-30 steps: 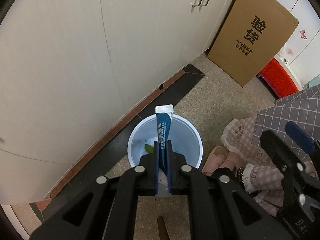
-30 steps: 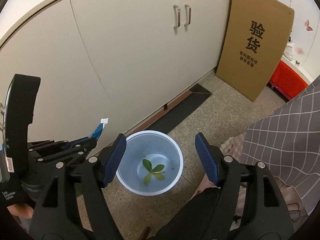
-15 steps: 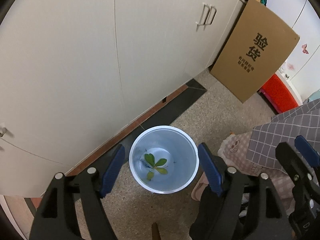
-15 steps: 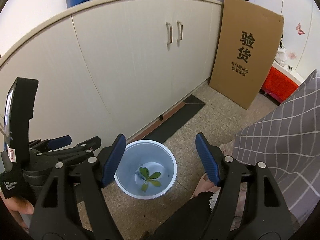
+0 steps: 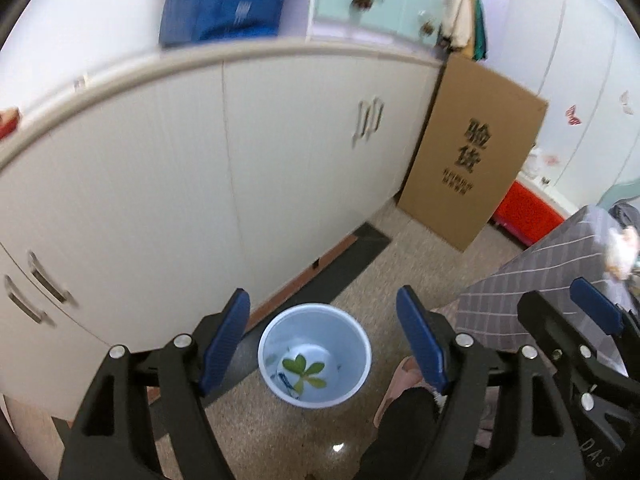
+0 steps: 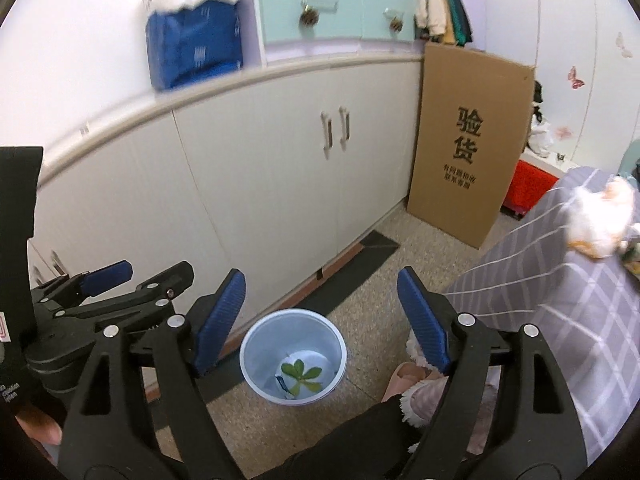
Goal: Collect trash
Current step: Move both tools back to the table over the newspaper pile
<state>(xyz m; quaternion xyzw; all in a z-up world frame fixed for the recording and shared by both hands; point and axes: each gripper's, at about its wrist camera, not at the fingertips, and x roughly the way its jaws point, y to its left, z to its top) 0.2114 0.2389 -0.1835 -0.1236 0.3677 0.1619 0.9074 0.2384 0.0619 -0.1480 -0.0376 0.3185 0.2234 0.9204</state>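
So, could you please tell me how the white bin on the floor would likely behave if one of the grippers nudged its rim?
The white bin looks thin-walled and holds only leaves and a small blue wrapper, so it is probably light and would slide on the smooth, glossy floor. It is tall and narrows towards its base, so a push at the rim might tip it.

Home, prob. a bedroom/living rm: long white floor cabinet [image 6: 256,184] as landmark. Mint drawer unit [image 6: 332,8] on top of it, cardboard box [image 6: 468,140] leaning at its right end, small bin [image 6: 292,356] on floor in front, butterfly wall stickers [image 6: 574,78] beyond the box.
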